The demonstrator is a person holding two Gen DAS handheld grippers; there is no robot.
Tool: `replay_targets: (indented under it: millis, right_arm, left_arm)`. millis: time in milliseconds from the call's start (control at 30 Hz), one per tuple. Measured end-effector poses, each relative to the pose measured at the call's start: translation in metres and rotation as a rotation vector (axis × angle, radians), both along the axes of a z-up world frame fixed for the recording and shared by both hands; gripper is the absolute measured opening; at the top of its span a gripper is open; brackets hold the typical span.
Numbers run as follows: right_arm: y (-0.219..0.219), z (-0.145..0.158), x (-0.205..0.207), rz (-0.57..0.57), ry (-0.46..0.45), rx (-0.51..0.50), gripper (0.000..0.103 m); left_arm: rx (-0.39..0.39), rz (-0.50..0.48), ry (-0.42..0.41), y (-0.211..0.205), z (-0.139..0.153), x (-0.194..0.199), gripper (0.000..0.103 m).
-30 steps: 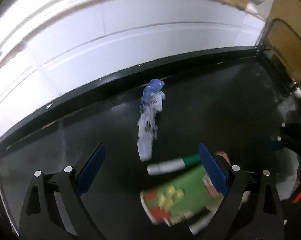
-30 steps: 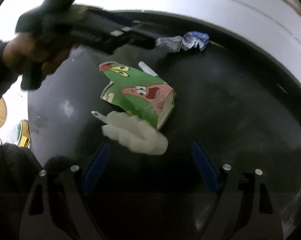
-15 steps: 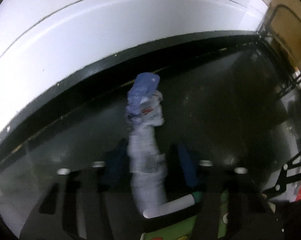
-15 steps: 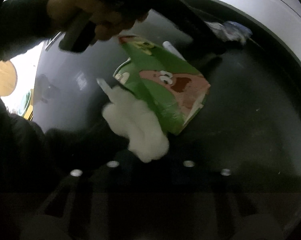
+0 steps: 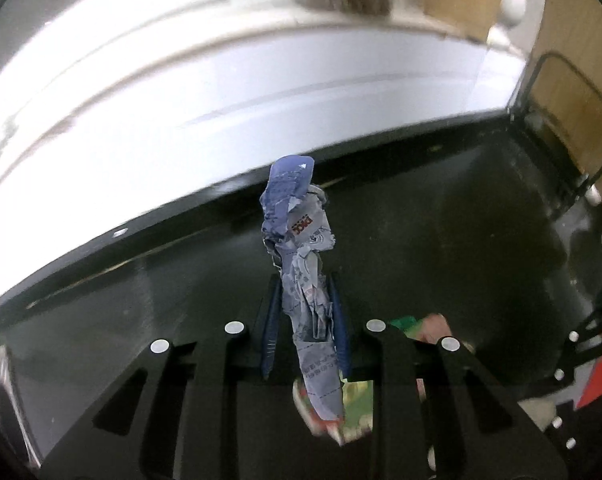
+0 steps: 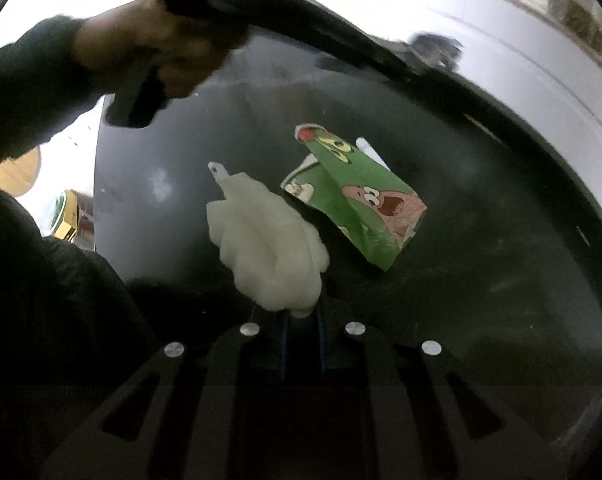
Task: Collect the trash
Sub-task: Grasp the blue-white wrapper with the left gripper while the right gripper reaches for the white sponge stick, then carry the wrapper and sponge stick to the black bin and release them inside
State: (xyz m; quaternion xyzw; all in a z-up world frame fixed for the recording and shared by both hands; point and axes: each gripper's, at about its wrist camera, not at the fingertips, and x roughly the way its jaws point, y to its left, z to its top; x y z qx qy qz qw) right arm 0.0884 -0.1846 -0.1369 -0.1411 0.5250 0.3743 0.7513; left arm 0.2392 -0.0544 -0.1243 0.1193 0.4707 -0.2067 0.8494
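Observation:
My left gripper [image 5: 305, 304] is shut on a crumpled blue-and-white paper wrapper [image 5: 301, 240], held up above the black table [image 5: 441, 240]. My right gripper [image 6: 303, 320] is shut on a white crumpled tissue wad [image 6: 267, 240], lifted just above the table [image 6: 501, 280]. A green cartoon-printed carton [image 6: 361, 204] lies flat on the table beyond the tissue, with a white marker [image 6: 371, 152] behind it. The carton also shows under my left gripper [image 5: 357, 404]. In the right wrist view the left gripper with the wrapper [image 6: 435, 50] is blurred at the top.
A white wall [image 5: 221, 92] runs along the table's far edge. A wooden chair with a black frame [image 5: 573, 92] stands at the right. The person's hand and dark sleeve [image 6: 141, 52] fill the upper left of the right wrist view.
Both grippers went from open to shut. The left closed on the paper wrapper and lifted it. The right closed on the tissue wad and raised it off the table.

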Motion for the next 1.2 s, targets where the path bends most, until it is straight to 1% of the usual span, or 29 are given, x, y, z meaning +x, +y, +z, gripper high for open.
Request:
replay_targets:
  millis: [100,167,233,367,533,767,867,967,1067,1133,1200]
  right_arm:
    - [0.001,0.014,-0.015,-0.019,-0.03,0.013,0.011]
    - [0.001,0.019,-0.023,-0.03,-0.041,0.017,0.011]
    - [0.004,0.024,-0.034,-0.043,-0.054,0.022,0.011]
    - [0.003,0.028,-0.049,-0.061,-0.066,0.025,0.011]
    - [0.008,0.029,-0.066,-0.062,-0.078,0.018,0.011]
    - [0.026,0.036,-0.077,-0.05,-0.101,0.021,0.011]
    - [0.046,0.042,-0.075,-0.031,-0.119,0.033,0.011]
    - [0.076,0.053,-0.072,0.005,-0.136,0.061,0.011]
    - [0.107,0.061,-0.069,0.044,-0.144,0.086,0.011]
    - [0.137,0.065,-0.069,0.087,-0.142,0.107,0.011]
    - [0.172,0.069,-0.072,0.137,-0.144,0.121,0.011]
  left_arm:
    - [-0.002,0.063,-0.027,0.017,0.022,-0.027,0.023]
    - [-0.005,0.107,-0.041,0.033,0.035,-0.052,0.023]
    - [-0.003,0.147,-0.05,0.045,0.042,-0.076,0.023]
    - [-0.001,0.215,-0.044,0.068,0.045,-0.117,0.023]
    - [0.008,0.262,-0.037,0.088,0.043,-0.16,0.023]
    - [0.0,0.327,-0.048,0.114,0.047,-0.194,0.023]
    - [-0.01,0.39,-0.06,0.136,0.054,-0.213,0.023]
    - [-0.004,0.454,-0.078,0.162,0.06,-0.235,0.023]
    - [-0.002,0.554,-0.087,0.198,0.065,-0.265,0.023]
    - [0.009,0.62,-0.093,0.22,0.066,-0.286,0.023]
    - [0.021,0.707,-0.09,0.247,0.064,-0.312,0.023]
